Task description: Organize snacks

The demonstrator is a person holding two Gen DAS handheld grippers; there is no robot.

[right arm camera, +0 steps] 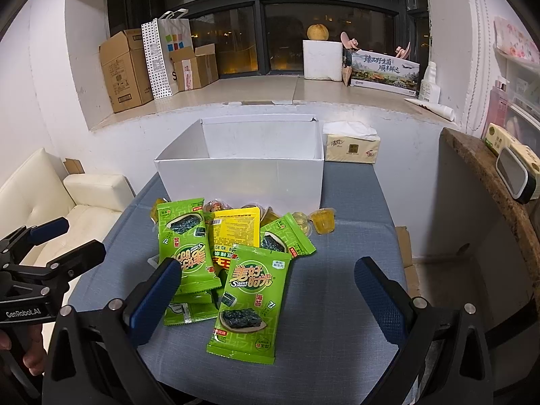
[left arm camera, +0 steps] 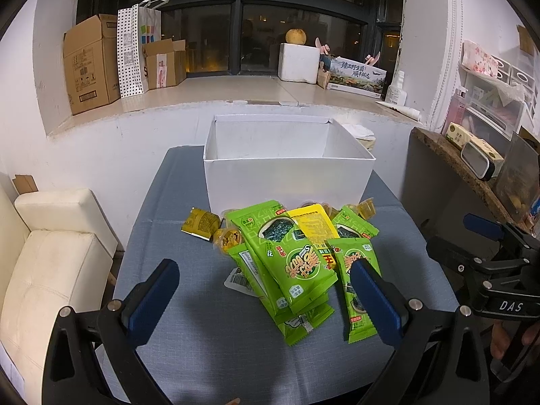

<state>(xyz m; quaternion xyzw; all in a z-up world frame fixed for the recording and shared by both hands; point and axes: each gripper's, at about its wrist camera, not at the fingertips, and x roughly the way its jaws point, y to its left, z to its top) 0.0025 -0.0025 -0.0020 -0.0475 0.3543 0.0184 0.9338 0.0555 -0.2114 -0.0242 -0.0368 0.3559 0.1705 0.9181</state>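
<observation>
Both grippers, left [left arm camera: 265,290] & right [right arm camera: 268,288], spread wide w/ nothing held; seaweed snack packets [right arm camera: 251,298] piled just ahead, white box [right arm camera: 243,175] beyond.

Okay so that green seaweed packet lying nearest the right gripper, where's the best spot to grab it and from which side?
Probably its near bottom edge, approached from above and in front. The green seaweed packet lies flat on the blue tablecloth, its lower half clear of the pile, directly ahead of the open right hand-held gripper. One finger should slide under that thin sealed edge.
</observation>
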